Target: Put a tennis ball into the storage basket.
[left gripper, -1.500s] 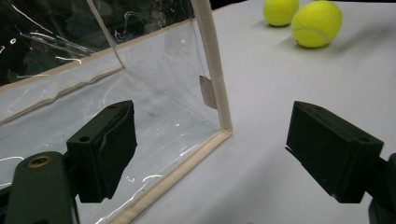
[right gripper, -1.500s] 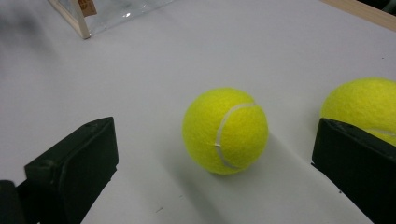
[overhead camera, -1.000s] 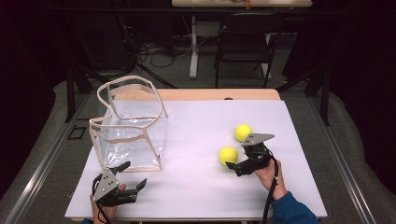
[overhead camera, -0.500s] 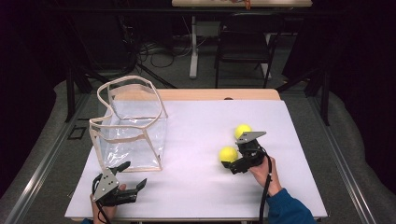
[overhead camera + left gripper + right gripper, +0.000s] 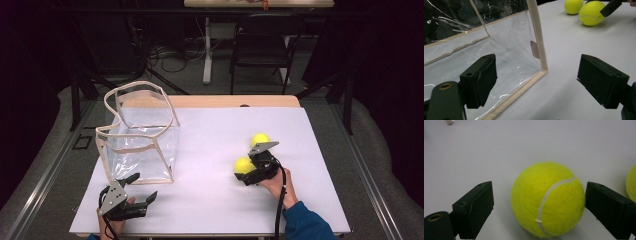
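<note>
Two yellow tennis balls lie on the white table at the right. The near ball (image 5: pixel 244 165) (image 5: pixel 547 197) sits between the jaws of my right gripper (image 5: pixel 246 172) (image 5: pixel 541 211). Those jaws have just been closing: the right pad touches the ball, while a gap remains at the left pad. The far ball (image 5: pixel 260 139) (image 5: pixel 631 185) rests just behind. My left gripper (image 5: pixel 142 187) (image 5: pixel 540 82) stands open and holds nothing near the table's front left, facing the lower corner of the clear bag (image 5: pixel 140 135) (image 5: pixel 506 37).
The clear plastic bag with beige trim stands upright and open-topped at the table's left. The left gripper view also takes in both balls (image 5: pixel 591 13) and a jaw of the right gripper (image 5: pixel 611 7) far off. Chairs and cables lie beyond the table's far edge (image 5: pixel 225 101).
My right gripper has come down and leftward over the near ball, and its jaws have narrowed around it. The left gripper has kept still.
</note>
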`<state>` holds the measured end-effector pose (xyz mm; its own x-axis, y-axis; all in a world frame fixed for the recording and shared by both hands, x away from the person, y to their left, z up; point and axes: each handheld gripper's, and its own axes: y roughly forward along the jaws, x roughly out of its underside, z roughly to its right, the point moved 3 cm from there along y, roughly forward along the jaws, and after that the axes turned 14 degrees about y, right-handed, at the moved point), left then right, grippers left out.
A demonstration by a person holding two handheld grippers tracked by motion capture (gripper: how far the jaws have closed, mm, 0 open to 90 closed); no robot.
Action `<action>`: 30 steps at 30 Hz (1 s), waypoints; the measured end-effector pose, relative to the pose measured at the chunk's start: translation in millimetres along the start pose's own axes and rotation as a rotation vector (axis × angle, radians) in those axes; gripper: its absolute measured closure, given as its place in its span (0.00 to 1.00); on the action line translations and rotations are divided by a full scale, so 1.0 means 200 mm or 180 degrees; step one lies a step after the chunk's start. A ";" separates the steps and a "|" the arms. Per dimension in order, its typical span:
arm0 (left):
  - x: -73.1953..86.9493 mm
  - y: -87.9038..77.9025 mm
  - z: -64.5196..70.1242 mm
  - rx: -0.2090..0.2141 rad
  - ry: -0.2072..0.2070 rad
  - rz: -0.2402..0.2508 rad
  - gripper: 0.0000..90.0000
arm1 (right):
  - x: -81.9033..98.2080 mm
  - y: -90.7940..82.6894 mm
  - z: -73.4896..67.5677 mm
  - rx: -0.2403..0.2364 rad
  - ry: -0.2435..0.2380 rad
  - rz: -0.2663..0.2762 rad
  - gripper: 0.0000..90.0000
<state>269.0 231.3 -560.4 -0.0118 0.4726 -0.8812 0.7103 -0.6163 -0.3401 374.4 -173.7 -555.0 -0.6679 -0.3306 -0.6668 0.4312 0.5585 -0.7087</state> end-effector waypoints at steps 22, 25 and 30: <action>0.00 0.00 0.01 0.0015 0.0009 0.0002 0.18 | 0.01 0.04 0.03 0.0080 0.0101 0.0006 0.29; 0.00 0.00 0.00 0.0014 0.0011 -0.0007 0.18 | 0.01 0.04 0.02 0.0126 0.0067 0.0009 0.29; 0.00 0.00 0.00 0.0013 0.0014 0.0003 0.18 | 0.00 0.02 0.02 0.0151 0.0034 0.0092 0.29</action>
<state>267.9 231.2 -560.3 -0.0080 0.4749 -0.8800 0.7073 -0.6194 -0.3406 377.4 -174.5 -558.4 -0.6611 -0.3065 -0.6849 0.4785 0.5309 -0.6994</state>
